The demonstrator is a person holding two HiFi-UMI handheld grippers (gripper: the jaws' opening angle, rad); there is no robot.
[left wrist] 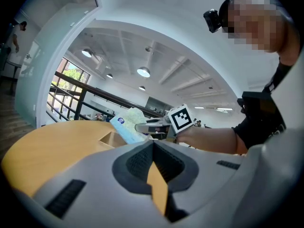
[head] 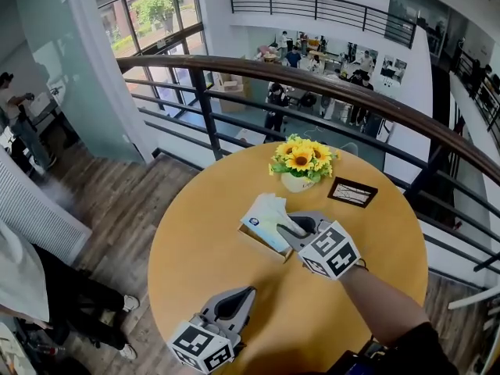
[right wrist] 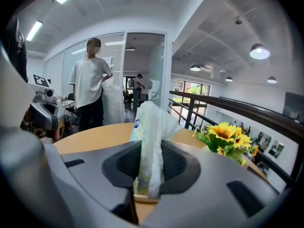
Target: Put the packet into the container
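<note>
A pale tissue packet (head: pixel 264 212) with a blue label hangs tilted over an open wooden container (head: pixel 256 245) in the middle of the round table (head: pixel 195 248). My right gripper (head: pixel 291 226) is shut on the packet's right end. In the right gripper view the packet (right wrist: pixel 149 132) stands pinched between the pads of my right gripper (right wrist: pixel 148 148). In the left gripper view the packet (left wrist: pixel 127 125) sits just above the container (left wrist: pixel 109 139); whether they touch is unclear. My left gripper (head: pixel 247 292) rests near the table's front edge, its jaws together and empty (left wrist: pixel 153 144).
A pot of sunflowers (head: pixel 301 165) and a small dark picture frame (head: pixel 351 192) stand at the back of the table. A curved railing (head: pixel 312 78) runs behind the table with a drop beyond it. A person (right wrist: pixel 90 91) stands off to the side.
</note>
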